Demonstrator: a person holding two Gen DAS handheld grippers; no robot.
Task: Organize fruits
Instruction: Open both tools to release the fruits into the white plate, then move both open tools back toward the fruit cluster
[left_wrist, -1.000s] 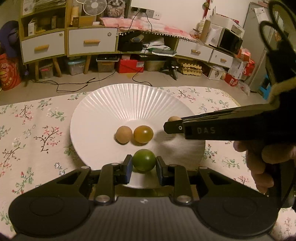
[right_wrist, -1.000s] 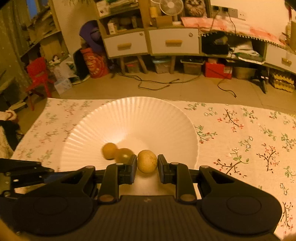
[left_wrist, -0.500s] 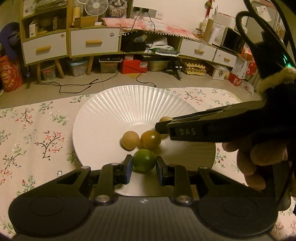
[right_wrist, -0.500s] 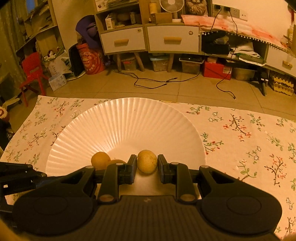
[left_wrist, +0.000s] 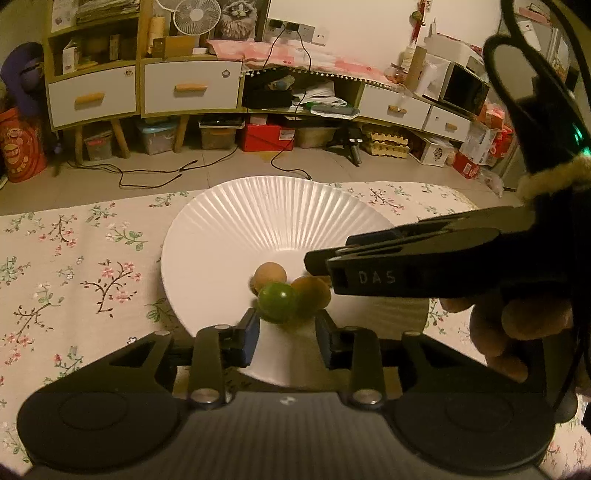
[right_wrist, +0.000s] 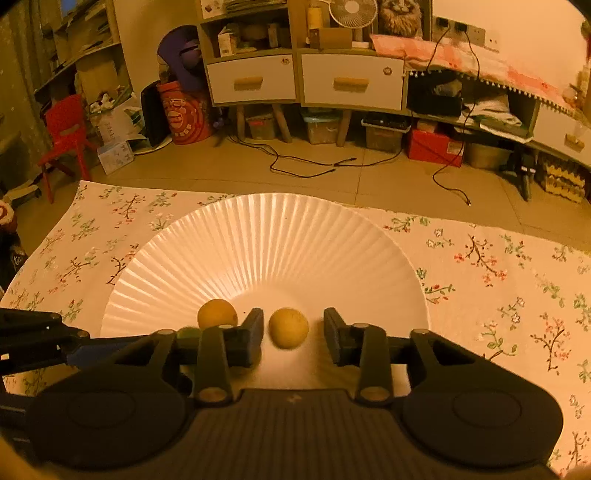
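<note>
A white ribbed plate (left_wrist: 258, 206) (right_wrist: 266, 229) lies on the floral cloth. My left gripper (left_wrist: 286, 339) hangs over its near rim, jaws opening. A green fruit (left_wrist: 277, 302) sits just past the fingertips, free of both pads, against a tan fruit (left_wrist: 270, 275) and an orange-brown fruit (left_wrist: 312, 295). My right gripper (right_wrist: 293, 332) is also opening. A pale yellow fruit (right_wrist: 288, 328) rests on the plate between its fingers, with a gap on each side. An orange fruit (right_wrist: 217, 314) lies left of it. In the left wrist view the right gripper (left_wrist: 321, 262) reaches in from the right.
A floral tablecloth (left_wrist: 92, 266) (right_wrist: 498, 280) covers the table around the plate. The table's far edge runs just behind the plate, with floor, cables and low cabinets (left_wrist: 192, 88) beyond. A hand (left_wrist: 517, 325) holds the right gripper at the right.
Both grippers' jaws have parted. The green fruit and the pale yellow fruit now sit free of the pads on the plate, the green one against the two other fruits.
</note>
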